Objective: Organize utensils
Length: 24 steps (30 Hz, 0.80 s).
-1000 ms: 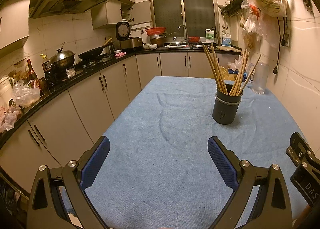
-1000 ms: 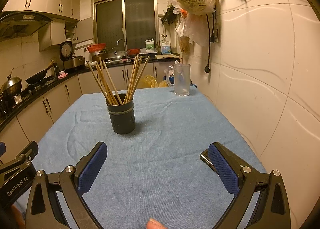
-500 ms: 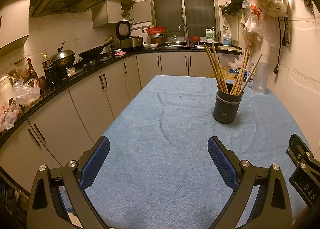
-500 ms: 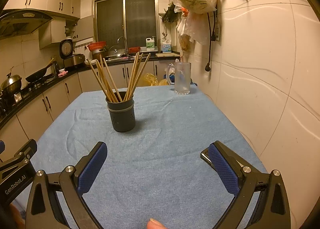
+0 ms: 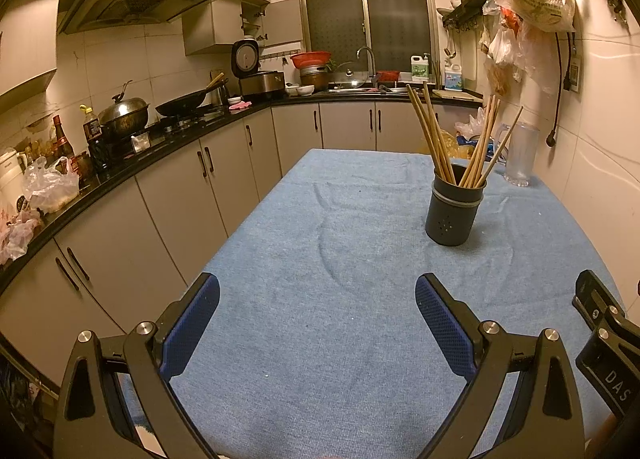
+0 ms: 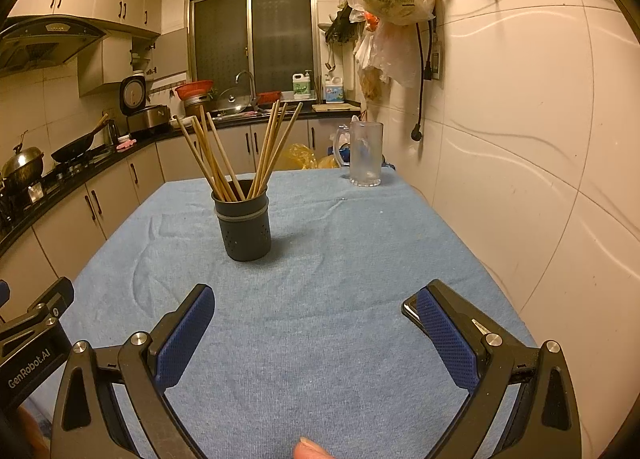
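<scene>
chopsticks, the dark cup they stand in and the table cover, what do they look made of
Chopsticks: probably bamboo or wood, pale tan, matte, thin and straight.
Cup: likely matte dark grey plastic, though coated metal is possible; small drain holes, a lighter band near the rim.
Table cover: blue woven cloth, with visible weave and soft wrinkles.

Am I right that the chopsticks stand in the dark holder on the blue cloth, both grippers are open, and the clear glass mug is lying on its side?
Not quite. The clear glass mug stands upright near the wall, as the right wrist view shows. The chopsticks do stand in the dark holder on the blue cloth, and the left gripper and right gripper are open.
</scene>
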Each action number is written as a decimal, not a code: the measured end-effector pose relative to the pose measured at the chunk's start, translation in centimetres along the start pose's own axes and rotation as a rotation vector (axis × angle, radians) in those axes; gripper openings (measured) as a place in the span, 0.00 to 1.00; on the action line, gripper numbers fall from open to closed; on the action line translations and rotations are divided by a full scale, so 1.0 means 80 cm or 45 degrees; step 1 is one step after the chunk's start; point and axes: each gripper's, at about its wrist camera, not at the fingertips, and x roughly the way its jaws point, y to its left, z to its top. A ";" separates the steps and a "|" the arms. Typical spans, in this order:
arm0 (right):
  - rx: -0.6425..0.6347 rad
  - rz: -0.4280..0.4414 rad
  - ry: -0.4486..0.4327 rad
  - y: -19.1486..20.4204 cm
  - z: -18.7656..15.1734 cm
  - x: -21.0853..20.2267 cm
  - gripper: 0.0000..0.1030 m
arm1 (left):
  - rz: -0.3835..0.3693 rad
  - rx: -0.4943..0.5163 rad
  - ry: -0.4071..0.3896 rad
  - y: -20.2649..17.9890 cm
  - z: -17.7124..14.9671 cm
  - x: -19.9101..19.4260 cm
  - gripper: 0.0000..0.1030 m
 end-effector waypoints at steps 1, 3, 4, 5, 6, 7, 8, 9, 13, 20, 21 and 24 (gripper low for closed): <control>0.000 0.000 -0.001 0.000 0.000 0.000 1.00 | 0.000 0.000 0.000 0.000 -0.001 0.000 0.95; -0.002 0.001 0.000 0.001 -0.001 0.001 1.00 | -0.001 0.000 0.002 -0.001 -0.001 0.001 0.95; -0.002 0.001 0.001 0.001 -0.001 0.001 1.00 | -0.002 -0.001 0.003 0.000 -0.001 0.001 0.95; -0.002 0.001 0.003 0.001 -0.002 0.001 1.00 | -0.002 -0.002 0.003 0.000 -0.001 0.001 0.95; -0.003 0.001 0.004 0.001 -0.003 0.002 1.00 | -0.002 -0.003 0.004 0.000 -0.002 0.001 0.95; -0.003 0.002 0.004 0.001 -0.003 0.002 1.00 | -0.003 0.000 0.003 0.000 -0.001 0.001 0.95; -0.003 0.003 0.005 0.001 -0.003 0.002 1.00 | -0.001 0.000 0.002 0.000 -0.001 0.001 0.95; -0.003 0.002 0.004 0.001 -0.003 0.002 1.00 | -0.001 0.000 0.001 0.000 -0.001 0.001 0.95; -0.005 0.001 0.008 0.002 -0.003 0.002 1.00 | -0.005 0.001 0.007 0.000 -0.003 0.002 0.95; -0.009 0.003 0.016 0.003 -0.006 0.007 1.00 | -0.006 -0.001 0.008 -0.001 -0.003 0.002 0.95; -0.010 0.003 0.015 0.003 -0.007 0.007 1.00 | -0.006 0.000 0.007 -0.001 -0.002 0.002 0.95; -0.009 0.004 0.019 0.003 -0.006 0.008 1.00 | -0.007 0.002 0.010 -0.001 -0.002 0.002 0.95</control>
